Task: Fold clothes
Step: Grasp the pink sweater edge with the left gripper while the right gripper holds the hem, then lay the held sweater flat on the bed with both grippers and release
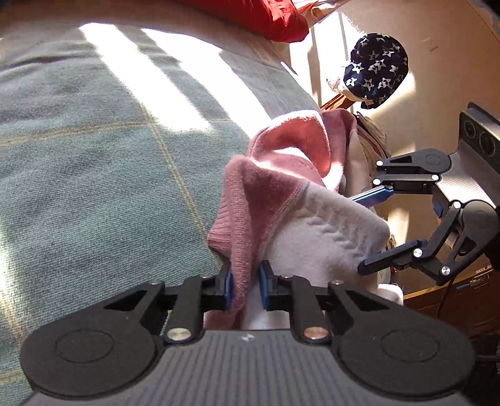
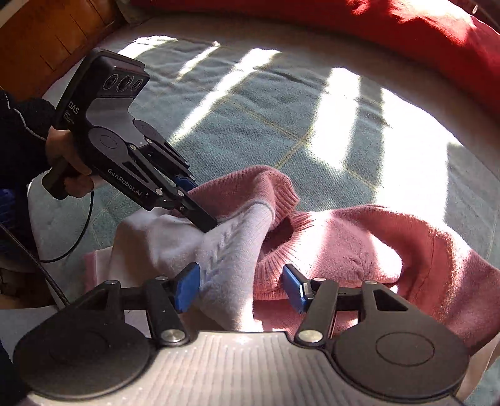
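- Left wrist view: the left gripper (image 1: pixel 245 289) sits low in the picture with its two blue pads clenched on a fold of a pink and white knitted sweater (image 1: pixel 281 200). The pinch sits on a pink edge of the cloth, probably so that this edge can be lifted or pulled straight for a fold.
- The sweater is bunched in a heap on a teal blanket (image 1: pixel 109 156) crossed by bars of sunlight. It lies at the blanket's right side, close to the bed's edge.
- From here the heap runs away from the camera, up and to the right. Its long axis cannot be told exactly, because it is crumpled.
- The right gripper (image 1: pixel 368 231) reaches in from the right with its fingers spread, one above and one below the white part. It grasps nothing.
- A red cushion (image 1: pixel 265 18) lies at the far end, and a navy cloth with white stars (image 1: pixel 375 71) sits beyond the bed.
- Right wrist view: the right gripper (image 2: pixel 242 287) has its jaws released, with the white knit and the ribbed pink collar (image 2: pixel 275 250) between the pads but not pressed.
- The sweater (image 2: pixel 359 243) spreads left to right across the blanket (image 2: pixel 250 109), its collar opening facing up.
- A person's hand (image 2: pixel 67 162) holds the left gripper (image 2: pixel 203 218), whose tips are shut on the cloth at the left end, seemingly to anchor it.
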Demonstrator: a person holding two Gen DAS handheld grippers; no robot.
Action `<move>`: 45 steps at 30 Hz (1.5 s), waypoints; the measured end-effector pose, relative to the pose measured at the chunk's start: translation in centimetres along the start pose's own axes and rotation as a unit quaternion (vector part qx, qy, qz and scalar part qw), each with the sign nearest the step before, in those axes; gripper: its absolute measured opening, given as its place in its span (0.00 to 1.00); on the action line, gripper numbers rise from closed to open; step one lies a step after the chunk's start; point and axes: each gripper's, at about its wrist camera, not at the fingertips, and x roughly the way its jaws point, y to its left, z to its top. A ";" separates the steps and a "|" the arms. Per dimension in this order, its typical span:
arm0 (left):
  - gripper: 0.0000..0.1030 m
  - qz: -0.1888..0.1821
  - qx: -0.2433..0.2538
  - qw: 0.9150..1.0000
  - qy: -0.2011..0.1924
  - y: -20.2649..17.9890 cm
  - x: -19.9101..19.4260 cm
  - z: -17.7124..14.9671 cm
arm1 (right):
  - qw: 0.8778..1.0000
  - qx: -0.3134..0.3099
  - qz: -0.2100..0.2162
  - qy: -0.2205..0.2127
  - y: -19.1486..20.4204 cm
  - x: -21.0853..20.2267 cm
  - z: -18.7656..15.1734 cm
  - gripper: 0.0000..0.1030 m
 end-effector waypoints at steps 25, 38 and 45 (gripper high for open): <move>0.05 0.143 0.037 0.989 -0.002 -3.0 -5.9 -0.3 | 0.990 -0.127 -0.062 -0.014 -4.7 -1.2 3.6 0.71; 0.05 0.115 -0.006 0.993 0.001 -1.8 -4.6 -2.5 | 0.958 -0.237 -0.117 0.112 -9.3 3.8 7.0 0.66; 0.05 0.124 -0.011 0.992 -0.014 -1.6 -5.0 -2.3 | 0.932 -0.294 -0.099 0.188 -9.5 7.8 5.5 0.11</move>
